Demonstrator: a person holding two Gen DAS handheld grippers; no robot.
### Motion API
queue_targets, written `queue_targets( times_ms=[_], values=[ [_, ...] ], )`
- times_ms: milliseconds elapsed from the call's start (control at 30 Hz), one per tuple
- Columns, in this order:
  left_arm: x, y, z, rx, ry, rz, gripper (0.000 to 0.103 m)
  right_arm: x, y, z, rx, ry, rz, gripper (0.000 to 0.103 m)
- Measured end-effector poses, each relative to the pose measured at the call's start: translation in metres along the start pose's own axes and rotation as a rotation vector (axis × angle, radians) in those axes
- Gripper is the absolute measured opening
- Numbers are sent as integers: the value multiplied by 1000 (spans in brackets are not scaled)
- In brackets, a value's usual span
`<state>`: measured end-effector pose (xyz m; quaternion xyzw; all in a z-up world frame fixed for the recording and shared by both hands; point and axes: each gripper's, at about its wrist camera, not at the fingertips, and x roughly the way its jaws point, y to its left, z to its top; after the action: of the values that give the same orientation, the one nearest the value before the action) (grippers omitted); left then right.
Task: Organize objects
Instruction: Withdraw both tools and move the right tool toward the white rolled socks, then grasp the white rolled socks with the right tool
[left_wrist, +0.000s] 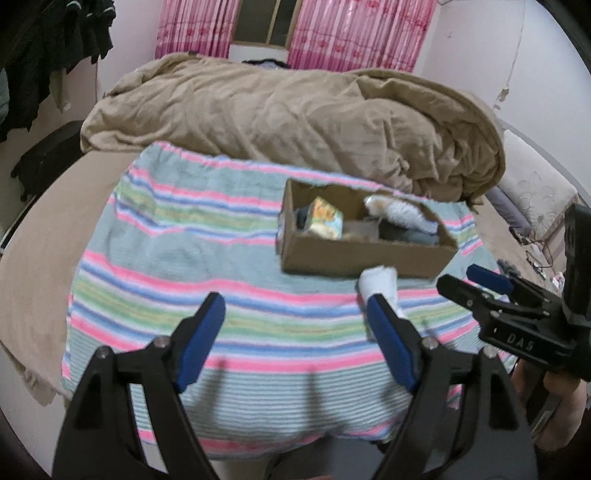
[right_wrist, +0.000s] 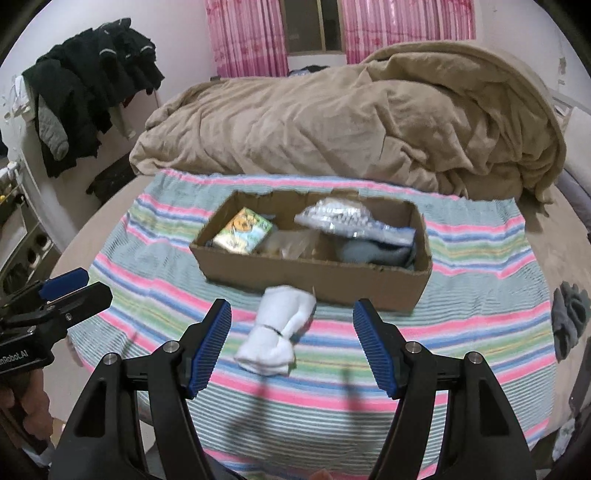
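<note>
Striped towel (right_wrist: 480, 306) spread over bed, serving as work surface; crumpled tan blanket (right_wrist: 332, 118) heaped along its far edge. Open cardboard box (right_wrist: 314, 275) near towel's far edge, slightly toward right side. Inside box: colourful printed carton (right_wrist: 243, 230) at left end, clear plastic wrapping (right_wrist: 291, 243) in middle, silvery-white packet (right_wrist: 351, 219) over grey-blue cloth (right_wrist: 373, 253) at right end. Rolled white sock bundle (right_wrist: 277, 332) on towel just in front of box's near wall, upper end close to the cardboard, contact not clear. Dark grey cloth item (right_wrist: 569, 317) off towel's right edge, on bare bed.

Right gripper (right_wrist: 291, 347) over towel's near edge, jaws apart, nothing clamped; sock bundle lying in line between the blue pads (right_wrist: 212, 343), untouched. Left gripper (left_wrist: 295, 343) over near-left part of towel, jaws spread wide, empty; only bare stripes between its fingers. Sock bundle partly hidden behind its right pad in left wrist view.

Box's near wall directly behind sock bundle. Dark clothes (right_wrist: 92, 85) hung at left by wall; pink curtains (right_wrist: 406, 26) behind bed. Slight blur throughout.
</note>
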<state>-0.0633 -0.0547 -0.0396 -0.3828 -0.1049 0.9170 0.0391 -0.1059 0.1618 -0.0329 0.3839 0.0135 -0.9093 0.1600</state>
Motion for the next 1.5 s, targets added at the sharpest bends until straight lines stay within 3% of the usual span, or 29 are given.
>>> queue_targets(
  times_ms=[233,700,733,800,867,1000,1500],
  values=[
    [26,17,-22,-24,72,22,81,30,2,-16,1,66,10,72],
    [64,38,-31,-65,134,34,81,91,13,-25,-16,193,51,72],
    [66,39,-31,-68,138,34,81,94,14,-25,-14,201,51,70],
    [71,40,-32,-72,148,38,81,99,12,-25,2,213,72,53],
    [73,40,-33,-71,154,36,81,103,12,-27,7,230,103,45],
    [72,36,-31,-74,153,25,81,97,8,-27,16,218,131,39],
    [56,2,-7,-30,88,-19,81,26,-12,-6,0,91,111,39]
  ],
)
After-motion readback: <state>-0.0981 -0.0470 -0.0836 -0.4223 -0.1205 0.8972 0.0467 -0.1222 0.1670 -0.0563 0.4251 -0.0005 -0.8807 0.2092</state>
